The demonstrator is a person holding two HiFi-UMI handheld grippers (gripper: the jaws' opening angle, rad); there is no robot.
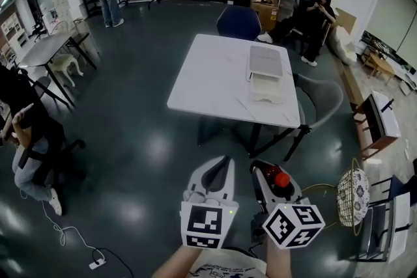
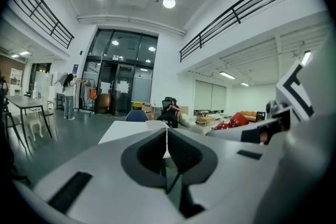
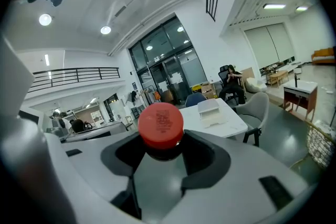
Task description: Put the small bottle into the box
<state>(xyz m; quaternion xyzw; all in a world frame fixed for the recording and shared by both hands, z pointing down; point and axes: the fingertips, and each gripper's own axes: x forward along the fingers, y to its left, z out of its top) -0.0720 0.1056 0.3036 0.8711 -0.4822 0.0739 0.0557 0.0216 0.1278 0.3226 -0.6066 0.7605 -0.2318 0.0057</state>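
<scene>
Nearest the lens, two claws. Left claw: jaws pressed together, nothing between them. Right claw: clamped on the one small bottle, red cap up. The grasp is judged done; carrying and placing remain, since the white tabletop lies well ahead. On its right part rest what appear to be two box pieces, a grey-topped piece and a pale open piece; which is base and which is lid is unclear. Count: two claws, one bottle, one tabletop, two box pieces.
</scene>
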